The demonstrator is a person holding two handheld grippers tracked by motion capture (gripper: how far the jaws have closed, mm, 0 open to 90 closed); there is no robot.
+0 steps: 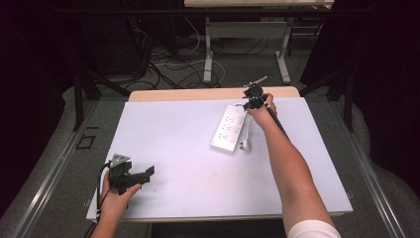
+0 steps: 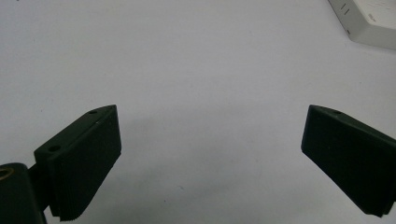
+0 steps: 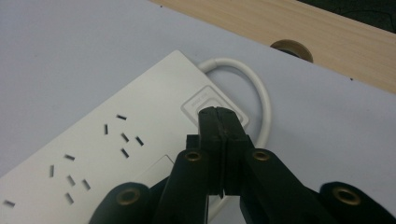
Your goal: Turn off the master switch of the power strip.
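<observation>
A white power strip lies on the white table sheet at centre right, its white cable looping along its right side to a plug. My right gripper is over the strip's far end. In the right gripper view its jaws are shut with nothing between them, and the tips rest on or just above the strip's square switch. My left gripper rests near the front left corner, open and holding nothing, its fingers spread wide over bare sheet. A corner of the power strip appears at the upper right there.
A strip of bare wooden table with a cable hole runs along the far edge. Beyond it are table legs and floor cables. A dark frame and curtains flank both sides.
</observation>
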